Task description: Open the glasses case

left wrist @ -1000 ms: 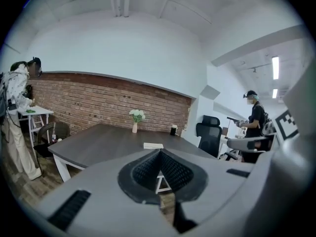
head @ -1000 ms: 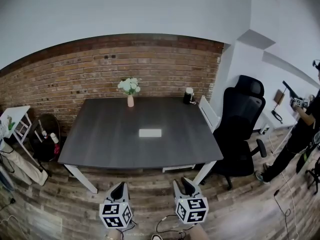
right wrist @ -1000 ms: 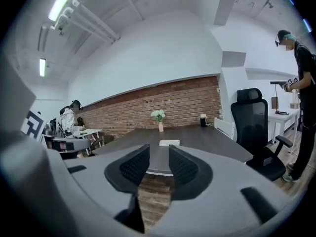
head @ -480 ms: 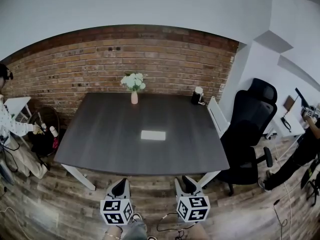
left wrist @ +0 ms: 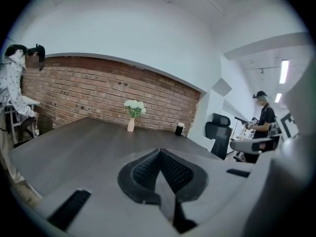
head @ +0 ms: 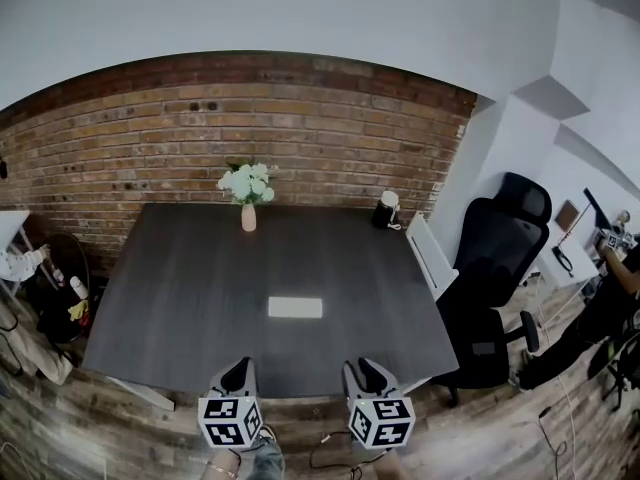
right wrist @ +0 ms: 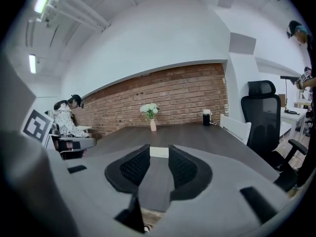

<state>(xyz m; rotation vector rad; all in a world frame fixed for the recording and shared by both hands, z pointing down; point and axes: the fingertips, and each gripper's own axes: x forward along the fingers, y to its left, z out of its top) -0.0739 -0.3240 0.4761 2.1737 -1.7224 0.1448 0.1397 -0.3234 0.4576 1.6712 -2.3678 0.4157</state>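
Note:
The glasses case is a flat white box lying closed in the middle of the dark table. Both grippers hover side by side over the table's near edge, well short of the case. My left gripper has its jaws meeting at the tips with nothing between them. My right gripper stands open with a narrow gap. Through that gap the case shows far ahead on the table, untouched. The left gripper view does not show the case.
A vase of white flowers and a black cylinder stand at the table's far edge by the brick wall. A white chair and a black office chair sit to the right. A person stands far right.
The table and case have come closer and lower in the head view. Both grippers have advanced from over the floor to the table's near edge.

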